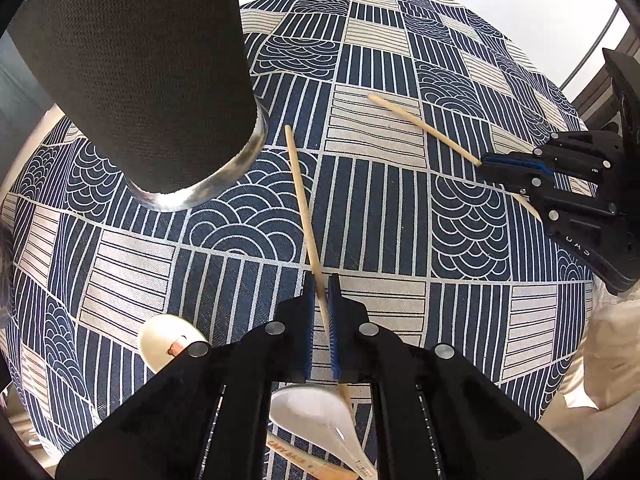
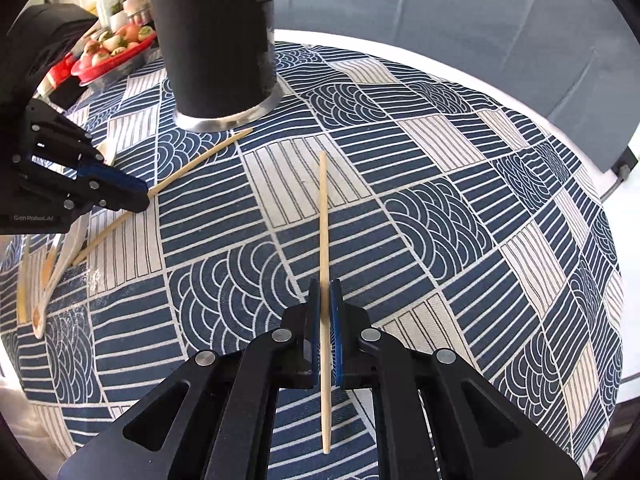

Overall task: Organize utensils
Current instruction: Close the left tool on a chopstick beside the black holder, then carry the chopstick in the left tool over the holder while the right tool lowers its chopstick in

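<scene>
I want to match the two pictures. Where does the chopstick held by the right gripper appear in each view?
Left wrist view: upper right, the chopstick runs into the right gripper.
Right wrist view: centre, upright in the picture, same chopstick, shut between the gripper's pads.
Shared landmark: the black cylinder holder.

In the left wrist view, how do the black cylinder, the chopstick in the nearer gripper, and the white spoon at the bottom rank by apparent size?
1. Black cylinder, largest by far, though nearness inflates it.
2. Chopstick, long but thin.
3. White spoon, partly hidden by the left gripper, so ranking it against the chopstick is unsure.
</scene>
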The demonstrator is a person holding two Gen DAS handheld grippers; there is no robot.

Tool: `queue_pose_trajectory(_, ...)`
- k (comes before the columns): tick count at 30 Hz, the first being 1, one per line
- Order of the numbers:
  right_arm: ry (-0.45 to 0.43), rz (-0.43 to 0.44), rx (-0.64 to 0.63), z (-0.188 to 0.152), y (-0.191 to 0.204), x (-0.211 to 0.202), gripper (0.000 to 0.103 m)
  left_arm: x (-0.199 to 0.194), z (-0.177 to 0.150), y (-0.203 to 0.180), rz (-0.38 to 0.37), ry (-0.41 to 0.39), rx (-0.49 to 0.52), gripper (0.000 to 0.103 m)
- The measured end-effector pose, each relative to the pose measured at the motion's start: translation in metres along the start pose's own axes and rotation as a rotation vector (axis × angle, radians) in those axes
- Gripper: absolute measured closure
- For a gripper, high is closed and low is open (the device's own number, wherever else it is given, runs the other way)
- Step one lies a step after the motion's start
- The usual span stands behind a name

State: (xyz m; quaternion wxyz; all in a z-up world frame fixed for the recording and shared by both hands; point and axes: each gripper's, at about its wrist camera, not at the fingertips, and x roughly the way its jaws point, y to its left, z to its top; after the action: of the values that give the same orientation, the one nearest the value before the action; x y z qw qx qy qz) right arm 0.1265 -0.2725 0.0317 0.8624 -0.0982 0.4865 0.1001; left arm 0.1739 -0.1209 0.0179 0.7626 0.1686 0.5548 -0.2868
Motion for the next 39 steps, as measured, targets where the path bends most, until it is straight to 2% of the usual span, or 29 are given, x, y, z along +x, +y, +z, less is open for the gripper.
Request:
queue_pose_trajectory(4,-0.029,-0.031,0.005,0.001,-0.001,-0.008,0.098,0.002,0.006,-0.004,0.005,-0.002,-0.018,0.098)
queue_pose_trajectory(11,-0.07,-0.026,0.014,0.006,-0.004,-0.024,0.098,0.0,0.019,-0.01,0.01,-0.023,-0.025,0.098)
queue_pose_trajectory(26,-0.181,0.003,0.074,0.03,-0.019,-0.062,0.098,-0.042,0.044,-0.017,0.019,-0.126,-0.061,0.098)
queue_pose_trajectory(30,-0.228,0.001,0.081,0.041,-0.019,-0.078,0.098,-0.058,0.047,-0.017,0.022,-0.162,-0.056,0.098)
queue_pose_trajectory(39,-0.34,-0.002,0.045,0.073,-0.004,-0.117,0.098,-0.123,0.051,-0.018,0.09,-0.309,-0.043,0.098)
